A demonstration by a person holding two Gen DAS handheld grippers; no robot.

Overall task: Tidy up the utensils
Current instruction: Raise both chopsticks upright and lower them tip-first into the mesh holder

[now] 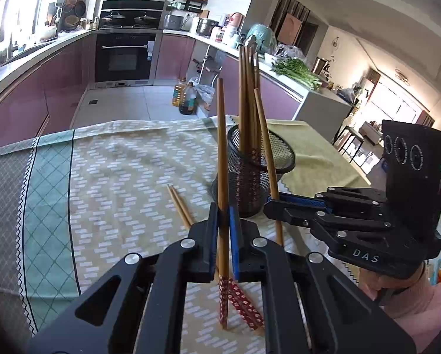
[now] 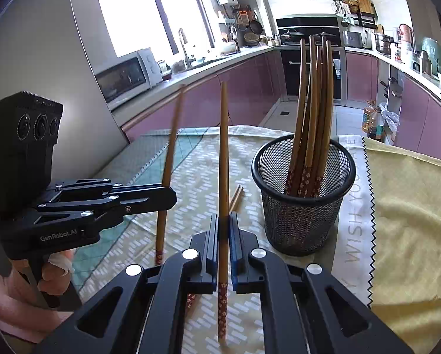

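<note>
We hold one upright chopstick clamped in our left hand-held gripper, another chopstick clamped in our right hand-held gripper, beside the mesh holder.

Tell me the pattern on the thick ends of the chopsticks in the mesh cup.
Dark red with small pale flowers, clearest in the right wrist view.

We see the holder standing on the tabletop, with a bundle of chopsticks upright in it. Left of it, 2 loose chopsticks lie flat on the cloth. Nearer us, each tool pinches 1 upright chopstick: the left tool and the right tool, side by side.
</note>
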